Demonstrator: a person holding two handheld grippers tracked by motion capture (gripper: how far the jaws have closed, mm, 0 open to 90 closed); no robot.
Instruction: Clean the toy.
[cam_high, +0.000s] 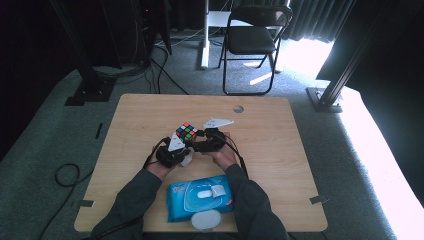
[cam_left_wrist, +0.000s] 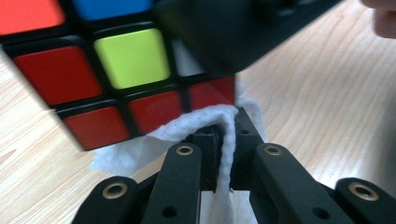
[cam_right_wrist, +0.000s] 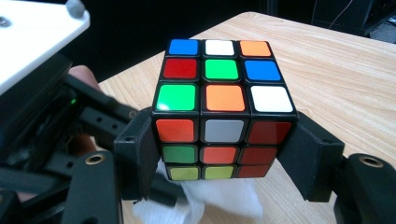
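Rubik's cube (cam_right_wrist: 224, 109) sits clamped between the jaws of the right hand-held gripper (cam_right_wrist: 224, 154), raised just above the wooden surface (cam_high: 280, 145) near its middle. The left hand-held gripper (cam_left_wrist: 227, 135) pinches a white wipe (cam_left_wrist: 205, 122) in its nearly closed jaws, pressed against the cube's lower edge.

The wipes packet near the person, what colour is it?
The wipes packet is bright blue with a white lid flap, clearest in the high view.
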